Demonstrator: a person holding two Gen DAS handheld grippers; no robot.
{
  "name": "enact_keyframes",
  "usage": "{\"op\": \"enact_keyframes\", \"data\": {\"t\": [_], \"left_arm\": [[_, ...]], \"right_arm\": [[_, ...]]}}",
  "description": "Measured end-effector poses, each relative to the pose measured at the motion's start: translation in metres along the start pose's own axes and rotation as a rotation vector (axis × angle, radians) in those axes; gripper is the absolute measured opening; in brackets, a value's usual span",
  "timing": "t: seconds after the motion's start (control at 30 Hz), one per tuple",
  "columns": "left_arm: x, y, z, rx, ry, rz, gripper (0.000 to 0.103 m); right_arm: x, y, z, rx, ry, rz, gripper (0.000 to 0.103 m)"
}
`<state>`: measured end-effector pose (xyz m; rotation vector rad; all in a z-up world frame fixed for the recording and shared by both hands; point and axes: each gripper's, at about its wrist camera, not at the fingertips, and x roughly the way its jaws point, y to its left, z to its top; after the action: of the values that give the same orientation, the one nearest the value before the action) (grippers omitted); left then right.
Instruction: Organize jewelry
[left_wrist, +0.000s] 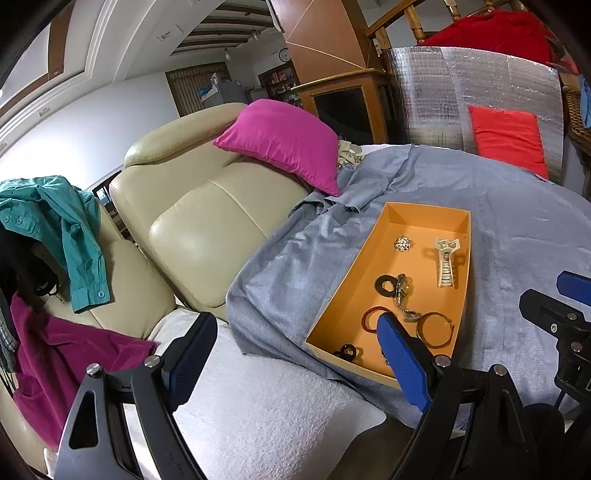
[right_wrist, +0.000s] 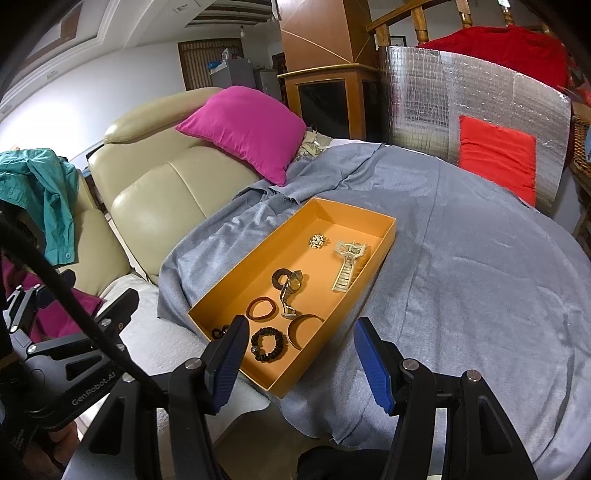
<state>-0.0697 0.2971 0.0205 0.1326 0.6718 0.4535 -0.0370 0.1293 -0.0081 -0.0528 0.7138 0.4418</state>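
Hovering spread and empty, the right claw (right_wrist: 299, 363) and left claw (left_wrist: 297, 363) face the orange tray (right_wrist: 373, 243) just ahead, its jewelry gathered for sorting.

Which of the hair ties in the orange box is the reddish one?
The thin reddish-brown hair tie in the middle of the orange box, left of the watch. The other hair ties are black: one above it, and a braided one nearer the right gripper.

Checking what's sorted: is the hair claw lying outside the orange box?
No, the hair claw lies inside the orange box, near its far end.
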Motion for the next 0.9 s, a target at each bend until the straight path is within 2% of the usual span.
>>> {"op": "enact_keyframes", "data": {"t": [0.9], "left_arm": [[-0.017, 0.0, 0.003, 0.007, -0.033, -0.006, 0.089]], "right_arm": [[-0.008, -0.002, 0.0, 0.007, -0.003, -0.025, 0.063]]}}
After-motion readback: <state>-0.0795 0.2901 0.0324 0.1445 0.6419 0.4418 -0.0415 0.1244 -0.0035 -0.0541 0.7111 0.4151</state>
